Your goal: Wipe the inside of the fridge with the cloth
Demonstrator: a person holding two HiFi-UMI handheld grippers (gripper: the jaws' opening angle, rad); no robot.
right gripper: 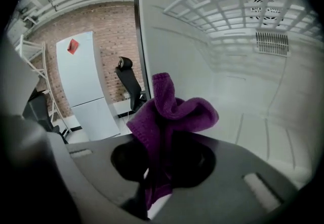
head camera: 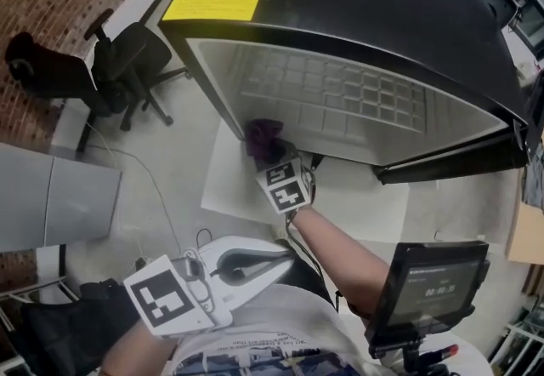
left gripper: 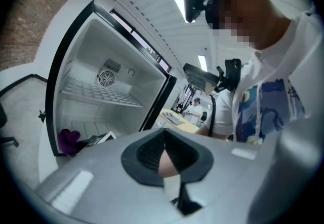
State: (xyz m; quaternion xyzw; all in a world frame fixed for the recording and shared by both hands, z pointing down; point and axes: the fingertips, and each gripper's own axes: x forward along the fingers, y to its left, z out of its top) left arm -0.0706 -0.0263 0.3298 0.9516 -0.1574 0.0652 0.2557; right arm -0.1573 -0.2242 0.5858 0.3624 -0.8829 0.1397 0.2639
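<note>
Your left gripper point(head camera: 285, 262) sits closest, low against your body and well back from the work. Its jaws are together with nothing between them. Leave it parked there, since this step needs one hand only.

Ahead, your right gripper point(head camera: 274, 155) is clamped on the purple cloth point(head camera: 263, 136), which bunches up in a loose tuft just beyond the jaw tips. The gripper is at the mouth of the open fridge point(head camera: 357, 102), close to the front edge of its floor. In the right gripper view, the cloth point(right gripper: 172, 116) stands free in front of the gripper point(right gripper: 162, 167). The pale inner wall point(right gripper: 243, 96) is ahead and to its right, and the wire shelf point(right gripper: 228, 0) is above. I cannot tell whether the tuft touches any surface yet.

To wipe well, lead with the tuft, not the jaw tips, so only fabric meets the liner. Press enough to flatten the bunch against the wall, then draw long, overlapping passes from the back toward the opening. Hold the clamp firm, because so little cloth is pinched that a drag across the ribbed floor could probably pull it loose. Stay below the shelf so the gripper does not snag it.
</note>
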